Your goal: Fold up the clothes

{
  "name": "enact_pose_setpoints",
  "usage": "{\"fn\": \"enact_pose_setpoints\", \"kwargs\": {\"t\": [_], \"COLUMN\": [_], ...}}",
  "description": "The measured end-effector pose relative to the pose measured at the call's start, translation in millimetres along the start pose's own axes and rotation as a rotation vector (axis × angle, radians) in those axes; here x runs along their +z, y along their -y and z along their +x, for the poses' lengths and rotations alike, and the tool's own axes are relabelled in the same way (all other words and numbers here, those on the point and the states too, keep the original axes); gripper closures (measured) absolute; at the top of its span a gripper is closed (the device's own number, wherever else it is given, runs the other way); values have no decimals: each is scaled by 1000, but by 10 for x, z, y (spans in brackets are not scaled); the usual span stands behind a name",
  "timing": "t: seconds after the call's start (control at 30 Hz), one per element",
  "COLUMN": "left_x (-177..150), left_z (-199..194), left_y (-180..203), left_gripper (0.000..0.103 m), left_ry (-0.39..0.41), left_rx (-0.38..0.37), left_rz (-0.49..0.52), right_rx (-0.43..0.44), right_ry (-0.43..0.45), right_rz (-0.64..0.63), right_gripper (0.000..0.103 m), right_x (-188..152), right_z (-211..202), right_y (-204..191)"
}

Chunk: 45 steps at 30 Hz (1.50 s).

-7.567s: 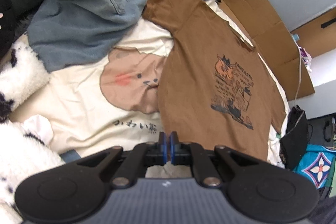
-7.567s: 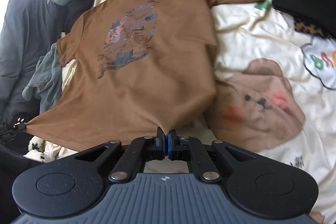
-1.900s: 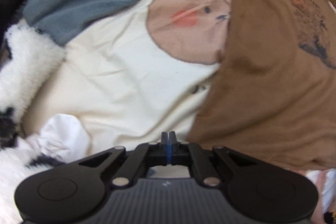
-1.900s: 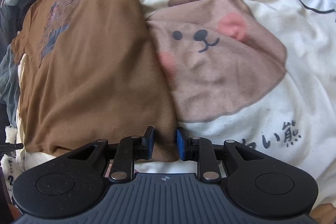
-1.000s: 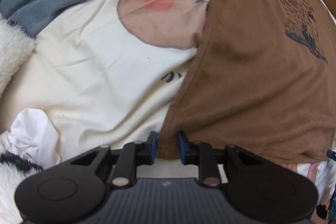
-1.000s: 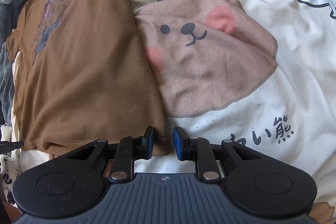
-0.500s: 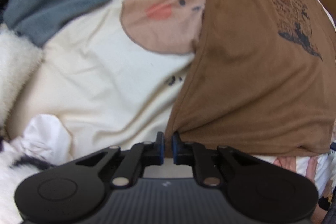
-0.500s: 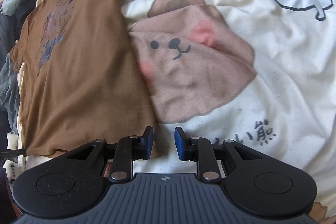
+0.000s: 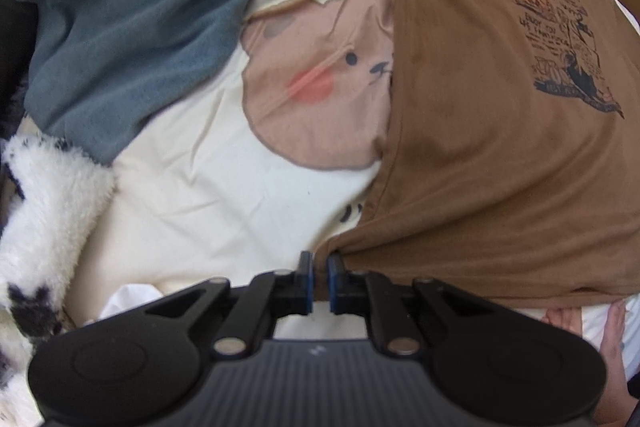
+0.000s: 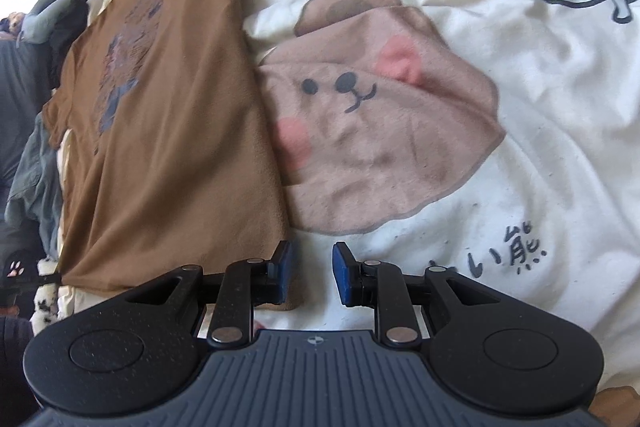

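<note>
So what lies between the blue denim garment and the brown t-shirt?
In the left wrist view, cream bedding with a bear print separates the denim garment from the brown t-shirt.

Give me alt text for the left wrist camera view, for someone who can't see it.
The left gripper is shut on the bottom corner of a brown T-shirt with a dark graphic print, spread on a cream bedsheet printed with a cartoon bear face. A blue-grey garment is heaped at the upper left, and white fluffy fabric lies at the left edge.

Ahead of the right gripper, the sheet (image 10: 540,147) reads "BABY" in coloured letters. The shirt (image 9: 500,107) print's text is too small to read.
</note>
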<state>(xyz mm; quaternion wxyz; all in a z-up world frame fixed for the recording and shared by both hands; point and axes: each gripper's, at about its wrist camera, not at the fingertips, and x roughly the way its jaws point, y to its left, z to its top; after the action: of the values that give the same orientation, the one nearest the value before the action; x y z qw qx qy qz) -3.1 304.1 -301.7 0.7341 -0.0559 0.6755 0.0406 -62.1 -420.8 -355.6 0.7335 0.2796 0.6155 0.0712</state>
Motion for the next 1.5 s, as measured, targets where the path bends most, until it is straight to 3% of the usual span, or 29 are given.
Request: {"fn": "enact_pose_setpoints", "kwargs": {"t": [0.3, 0.47, 0.67, 0.9, 1.1, 1.3, 1.5], "left_x": [75, 43, -56, -223, -221, -146, -165], "left_z": [41, 40, -89, -385, -742, -1198, -1155], "left_y": [24, 14, 24, 74, 120, 82, -1], "left_gripper": [96, 96, 96, 96, 97, 97, 97], "left_ry": [-5, -8, -12, -38, 2, 71, 71], "left_rx": [12, 5, -36, -176, -235, -247, -223], "left_rz": [6, -4, -34, -103, -113, -82, -73], "right_rx": [-7, -53, -108, -161, -148, -122, -120], "right_ry": [-37, -62, -91, -58, -9, 3, -56], "right_rz": [-38, -106, -187, -248, -325, -387, -406], "right_gripper": [75, 98, 101, 101, 101, 101, 101], "right_x": [-43, -41, -39, 76, 292, 416, 320], "right_z": [318, 253, 174, -464, -902, -1211, -1182], "right_y": [-149, -310, -503, -725, -943, -1176, -1182]}}
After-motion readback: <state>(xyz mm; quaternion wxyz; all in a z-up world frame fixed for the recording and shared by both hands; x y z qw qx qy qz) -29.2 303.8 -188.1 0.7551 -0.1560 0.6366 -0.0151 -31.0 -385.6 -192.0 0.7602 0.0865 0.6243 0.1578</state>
